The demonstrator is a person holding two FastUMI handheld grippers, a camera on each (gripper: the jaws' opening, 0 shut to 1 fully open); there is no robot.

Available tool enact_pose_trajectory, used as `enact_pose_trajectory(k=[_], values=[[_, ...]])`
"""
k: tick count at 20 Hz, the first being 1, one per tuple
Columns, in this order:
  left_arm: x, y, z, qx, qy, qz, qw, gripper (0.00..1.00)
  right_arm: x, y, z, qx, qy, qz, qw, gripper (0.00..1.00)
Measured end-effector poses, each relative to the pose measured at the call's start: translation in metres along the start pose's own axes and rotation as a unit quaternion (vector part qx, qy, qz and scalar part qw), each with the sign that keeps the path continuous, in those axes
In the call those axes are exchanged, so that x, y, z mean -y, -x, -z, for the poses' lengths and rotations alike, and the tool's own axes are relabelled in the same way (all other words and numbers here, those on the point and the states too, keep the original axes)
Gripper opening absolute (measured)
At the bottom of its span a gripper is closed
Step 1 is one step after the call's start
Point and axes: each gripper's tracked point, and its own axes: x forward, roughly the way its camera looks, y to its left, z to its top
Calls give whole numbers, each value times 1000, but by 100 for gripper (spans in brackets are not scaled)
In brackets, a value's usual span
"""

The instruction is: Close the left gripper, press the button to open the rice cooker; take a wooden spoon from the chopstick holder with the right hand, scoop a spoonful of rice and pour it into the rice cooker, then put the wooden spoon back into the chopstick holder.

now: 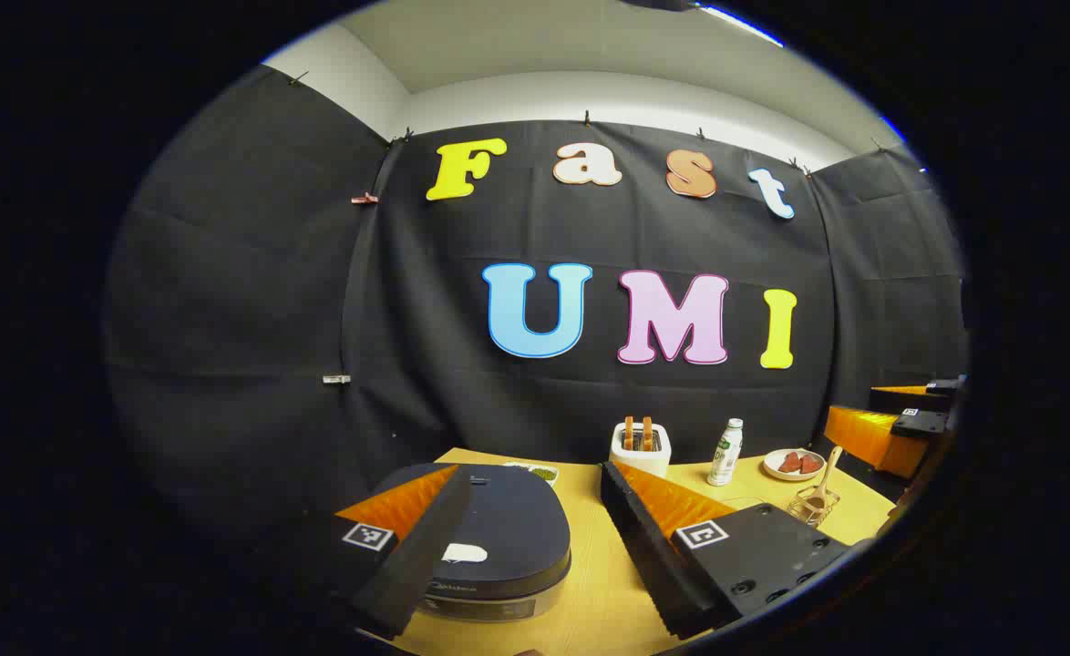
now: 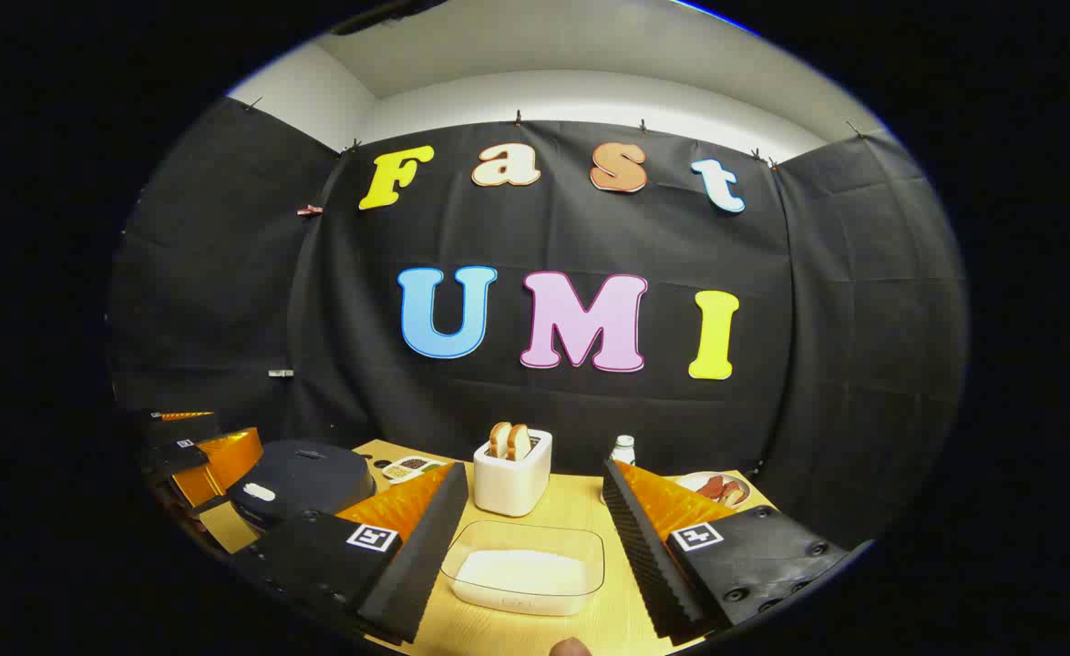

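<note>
Rice cooker (image 1: 489, 547): dark, rounded lid down, pale button (image 1: 464, 552) on its front slope; stands on the table (image 1: 603, 583), low between the fingers of the left hand-held gripper (image 1: 535, 510).

Left hand-held gripper: jaws wide apart, holding nothing, hovering above and just short of the cooker. Left finger (image 1: 412, 556) crosses in front of the lid; right finger (image 1: 653, 538) lies clear to the side over bare table.

Step in hand, by judgement: the opening press, not yet begun. Bring the jaws together first, so the two fingers form one blunt tip. Then lower that tip squarely onto the pale button, pressing down the slope rather than glancing off it. Keep clear of the lid's arc, since it will likely spring upward.

Right hand-held gripper (image 2: 530, 528): jaws wide, empty, poised over a clear tray of rice (image 2: 521, 574).

Farther out, left gripper view: wire chopstick holder (image 1: 813, 506) with wooden spoon (image 1: 822, 483) upright in it, at the table's right edge. White toaster (image 1: 640, 448), bottle (image 1: 725, 453) and small plate (image 1: 795, 463) along the back. A small dish (image 1: 535, 471) sits behind the cooker.
</note>
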Motion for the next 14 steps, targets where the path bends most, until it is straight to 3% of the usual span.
enact_pose_trajectory(k=[14], values=[[-2,-2,3,-7,-12,-12,1000,96,1,-5,0,1,-2,-12,1000,93]])
